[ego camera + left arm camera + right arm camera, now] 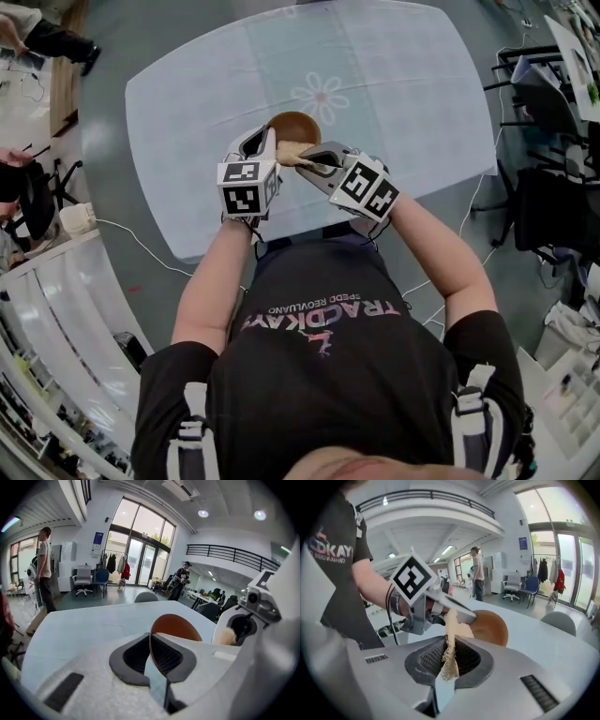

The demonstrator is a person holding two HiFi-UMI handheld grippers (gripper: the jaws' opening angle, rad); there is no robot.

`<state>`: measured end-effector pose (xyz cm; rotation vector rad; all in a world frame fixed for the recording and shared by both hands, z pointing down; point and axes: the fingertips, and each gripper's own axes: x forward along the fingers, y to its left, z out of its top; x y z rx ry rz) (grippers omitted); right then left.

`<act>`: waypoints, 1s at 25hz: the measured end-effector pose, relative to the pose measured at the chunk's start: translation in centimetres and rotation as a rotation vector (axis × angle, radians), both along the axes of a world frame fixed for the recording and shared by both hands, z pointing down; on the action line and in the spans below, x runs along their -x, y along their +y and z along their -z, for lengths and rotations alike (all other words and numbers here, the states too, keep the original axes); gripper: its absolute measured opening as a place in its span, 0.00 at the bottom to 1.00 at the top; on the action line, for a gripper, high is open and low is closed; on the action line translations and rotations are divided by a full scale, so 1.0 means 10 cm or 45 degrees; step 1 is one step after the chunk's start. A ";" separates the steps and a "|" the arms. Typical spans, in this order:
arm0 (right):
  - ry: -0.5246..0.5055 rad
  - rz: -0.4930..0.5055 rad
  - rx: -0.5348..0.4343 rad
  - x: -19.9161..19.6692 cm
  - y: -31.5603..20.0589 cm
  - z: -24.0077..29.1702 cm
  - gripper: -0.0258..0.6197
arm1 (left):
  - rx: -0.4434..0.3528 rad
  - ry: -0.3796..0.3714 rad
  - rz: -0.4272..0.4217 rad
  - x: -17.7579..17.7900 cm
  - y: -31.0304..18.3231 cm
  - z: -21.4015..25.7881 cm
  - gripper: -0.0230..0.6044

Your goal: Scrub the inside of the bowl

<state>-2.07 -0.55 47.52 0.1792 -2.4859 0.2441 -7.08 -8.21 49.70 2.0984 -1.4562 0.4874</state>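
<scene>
A brown wooden bowl [293, 126] is tipped up on its side over the near part of the table [403, 84]. My left gripper [270, 145] is shut on the bowl's rim; in the left gripper view the thin rim of the bowl [176, 626] runs down between the jaws of the left gripper [151, 641]. My right gripper [305, 159] is shut on a beige fibrous scrub pad [289, 150]. In the right gripper view the pad [451, 648] sticks up from the jaws of the right gripper [447, 660] and reaches the bowl [492, 627].
The table carries a pale cloth with a flower print [321, 96]. Dark chairs [553, 202] stand to the right. A white box with a cable [77, 219] lies on the floor at the left. A person [44, 569] stands far off beyond the table.
</scene>
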 end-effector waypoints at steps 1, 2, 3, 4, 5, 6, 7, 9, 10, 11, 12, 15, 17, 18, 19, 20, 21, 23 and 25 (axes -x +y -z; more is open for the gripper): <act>-0.054 -0.037 0.010 -0.03 -0.04 0.07 0.09 | 0.003 0.007 0.007 0.02 -0.01 0.00 0.08; -0.103 -0.077 0.012 -0.05 -0.09 0.15 0.09 | 0.004 0.010 0.011 0.05 -0.01 0.00 0.08; -0.148 -0.119 0.010 -0.08 -0.15 0.23 0.09 | 0.005 0.011 0.013 0.08 -0.02 -0.01 0.08; -0.185 -0.163 0.001 -0.12 -0.23 0.31 0.09 | 0.007 0.015 0.015 0.11 -0.03 -0.01 0.08; -0.213 -0.207 -0.016 -0.17 -0.32 0.38 0.09 | 0.010 0.020 0.014 0.15 -0.04 -0.02 0.08; -0.227 -0.248 -0.040 -0.22 -0.42 0.43 0.09 | 0.014 0.028 0.008 0.17 -0.05 -0.03 0.08; -0.226 -0.285 -0.071 -0.28 -0.53 0.47 0.09 | 0.012 0.040 -0.008 0.18 -0.06 -0.03 0.08; -0.191 -0.331 -0.135 -0.40 -0.73 0.50 0.09 | -0.011 0.065 -0.087 0.12 -0.07 -0.01 0.08; -0.163 -0.330 -0.161 -0.43 -0.82 0.49 0.09 | -0.031 0.061 -0.150 0.07 -0.06 0.01 0.08; -0.129 -0.305 -0.184 -0.44 -0.88 0.46 0.09 | -0.056 0.041 -0.226 0.02 -0.05 0.03 0.08; -0.092 -0.253 -0.207 -0.43 -0.91 0.42 0.09 | -0.085 0.007 -0.318 -0.04 -0.03 0.05 0.08; 0.048 0.033 -0.313 -0.35 -0.86 0.24 0.09 | -0.181 -0.129 -0.632 -0.29 0.07 0.12 0.08; 0.171 0.256 -0.415 -0.33 -0.77 0.11 0.09 | -0.222 -0.233 -0.787 -0.43 0.16 0.11 0.08; 0.227 0.352 -0.458 -0.33 -0.71 0.05 0.09 | -0.233 -0.275 -0.837 -0.47 0.20 0.09 0.08; 0.274 0.433 -0.492 -0.33 -0.66 -0.01 0.09 | -0.242 -0.304 -0.874 -0.50 0.24 0.08 0.08; 0.312 0.500 -0.519 -0.32 -0.61 -0.06 0.09 | -0.249 -0.321 -0.902 -0.52 0.27 0.07 0.08; 0.343 0.556 -0.541 -0.31 -0.57 -0.11 0.09 | -0.254 -0.331 -0.924 -0.53 0.30 0.07 0.08; 0.383 0.637 -0.573 -0.29 -0.51 -0.19 0.09 | -0.260 -0.348 -0.954 -0.54 0.33 0.06 0.08; 0.405 0.680 -0.588 -0.28 -0.47 -0.24 0.09 | -0.261 -0.362 -0.964 -0.55 0.34 0.05 0.08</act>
